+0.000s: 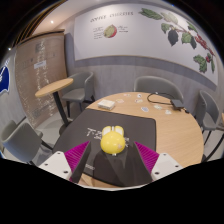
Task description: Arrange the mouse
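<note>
I hold the mouse, a small yellow one, between the two fingers of my gripper, and both pink pads look pressed against its sides, so I judge the fingers closed on it rather than merely standing around it. The mouse appears lifted, hanging over the near edge of the black mat that lies on the round wooden table; I cannot tell whether its underside touches the mat or clears it. White lettering runs across the mat beyond the mouse, too small to read. Toward the far edge of the table sits a white object, and at the far right edge a dark thing with a cable, neither of which I can name for certain. Chairs stand around the table, a smaller round table stands off to the left, and a wall with printed leaves closes the room. The risk from here, as I see it, is the rounded, smooth shell: my hold is low on its flanks, so a tilt or quick swing could let it twist or slide forward out of the pads. Releasing it too high would let it bounce and end up crooked on the mat, or roll off the near edge.
</note>
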### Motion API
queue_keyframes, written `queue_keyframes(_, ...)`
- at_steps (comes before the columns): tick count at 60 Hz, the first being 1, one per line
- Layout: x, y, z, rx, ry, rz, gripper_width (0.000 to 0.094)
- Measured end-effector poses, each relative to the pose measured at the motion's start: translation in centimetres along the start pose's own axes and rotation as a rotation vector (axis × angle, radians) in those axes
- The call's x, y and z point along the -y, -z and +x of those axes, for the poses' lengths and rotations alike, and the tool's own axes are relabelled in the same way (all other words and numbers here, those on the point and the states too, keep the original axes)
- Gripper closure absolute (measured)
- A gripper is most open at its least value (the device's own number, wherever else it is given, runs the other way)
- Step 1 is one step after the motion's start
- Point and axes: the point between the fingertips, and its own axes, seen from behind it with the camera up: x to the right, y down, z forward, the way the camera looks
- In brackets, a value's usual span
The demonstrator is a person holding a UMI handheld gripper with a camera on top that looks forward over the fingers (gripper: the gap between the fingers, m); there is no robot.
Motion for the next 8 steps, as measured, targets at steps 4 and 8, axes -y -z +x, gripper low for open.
queue_keyframes(4, -0.6, 2.5, 1.2, 0.013, -0.001, 0.016, 0.0076)
queue_keyframes(8, -1.4, 4.9, 3.3, 0.004, -0.017, 0.029, 0.0076)
